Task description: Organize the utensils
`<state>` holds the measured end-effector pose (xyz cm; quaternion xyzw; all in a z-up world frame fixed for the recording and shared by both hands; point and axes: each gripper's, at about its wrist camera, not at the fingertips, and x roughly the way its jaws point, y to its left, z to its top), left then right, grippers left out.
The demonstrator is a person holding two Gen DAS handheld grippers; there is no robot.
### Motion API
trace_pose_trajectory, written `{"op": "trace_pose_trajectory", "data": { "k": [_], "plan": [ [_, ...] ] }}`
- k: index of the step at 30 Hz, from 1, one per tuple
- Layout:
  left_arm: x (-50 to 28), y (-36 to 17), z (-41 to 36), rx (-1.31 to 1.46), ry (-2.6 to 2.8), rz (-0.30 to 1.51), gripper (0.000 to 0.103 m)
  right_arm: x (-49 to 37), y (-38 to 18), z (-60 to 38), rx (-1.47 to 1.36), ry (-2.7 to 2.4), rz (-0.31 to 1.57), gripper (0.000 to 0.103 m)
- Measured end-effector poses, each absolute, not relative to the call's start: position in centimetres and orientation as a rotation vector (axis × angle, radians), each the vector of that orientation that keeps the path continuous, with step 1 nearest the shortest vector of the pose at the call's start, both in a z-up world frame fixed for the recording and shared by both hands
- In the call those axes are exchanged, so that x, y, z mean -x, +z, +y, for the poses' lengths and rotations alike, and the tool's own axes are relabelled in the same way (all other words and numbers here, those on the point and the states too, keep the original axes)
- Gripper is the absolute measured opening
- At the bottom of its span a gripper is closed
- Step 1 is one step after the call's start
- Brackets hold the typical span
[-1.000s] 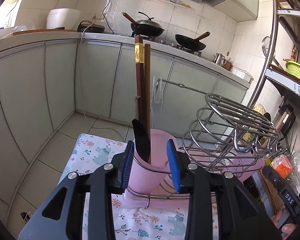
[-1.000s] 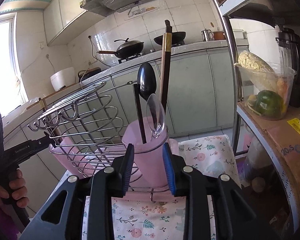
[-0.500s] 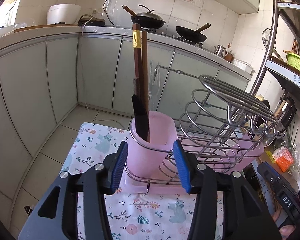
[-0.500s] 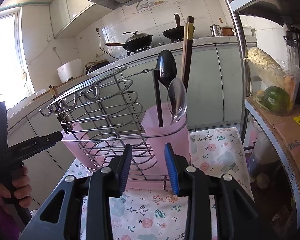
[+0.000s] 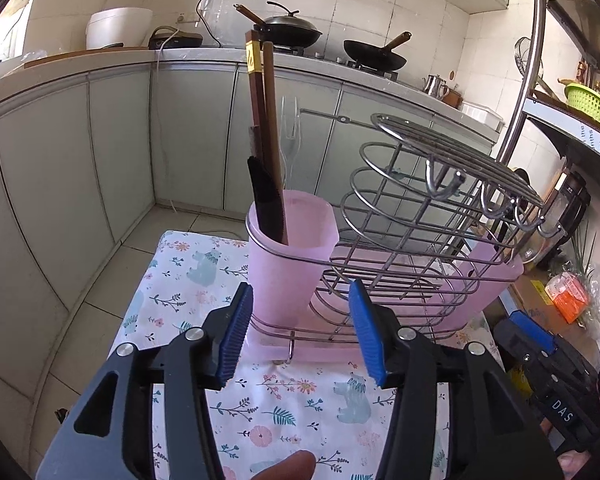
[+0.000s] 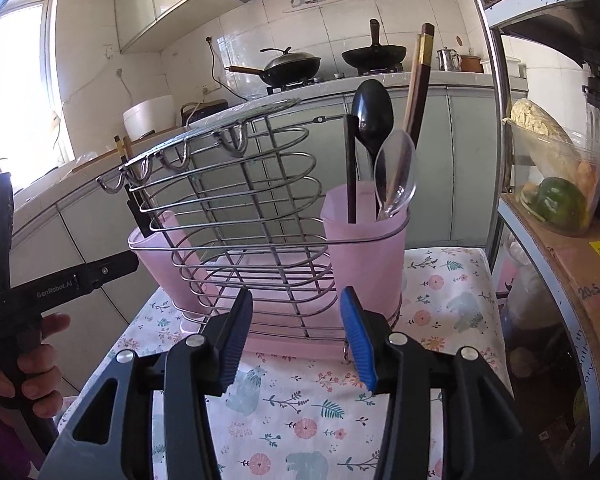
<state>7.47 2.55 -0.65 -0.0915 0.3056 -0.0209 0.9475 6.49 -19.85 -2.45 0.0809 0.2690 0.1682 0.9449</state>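
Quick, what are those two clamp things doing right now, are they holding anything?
Left tool: open, holding nothing; its jaws have just been opening.
Right tool: open, holding nothing; its jaws have just been opening too.

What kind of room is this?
A home kitchen, most likely: woks on a stove, a rice cooker on the counter, and a wire utensil rack with pink cups holding spoons and chopsticks.

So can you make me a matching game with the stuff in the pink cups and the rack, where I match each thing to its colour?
Things:
1. spoon with the big round bowl
2. smaller spoon
3. wire rack
4. tablecloth

Colours:
A. shiny metal
B. see-through
C. flowery white
D. black

Pairs: 1-D, 2-B, 3-A, 4-C
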Motion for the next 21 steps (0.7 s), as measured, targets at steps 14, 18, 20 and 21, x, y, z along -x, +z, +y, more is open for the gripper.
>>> {"op": "trace_pose_trajectory", "data": {
  "k": [14,18,20,21],
  "plan": [
    [-5.5,-0.7,1.4,0.172,-0.064,0.624,0.05,-4.7,-2.5,-18.2,-0.113,0.346,0.564,0.06],
    [-5.2,-0.8,1.1,0.167,-0.066,0.631,0.05,-4.2,-2.1,-18.1,-0.104,0.334,0.545,0.061],
    [-5.1,-0.9,1.0,0.167,-0.066,0.633,0.05,-3.9,-1.8,-18.0,-0.095,0.32,0.533,0.061],
    [-4.9,-1.0,1.0,0.168,-0.065,0.634,0.05,-3.8,-1.7,-18.0,-0.09,0.315,0.531,0.061]
  ]
}}
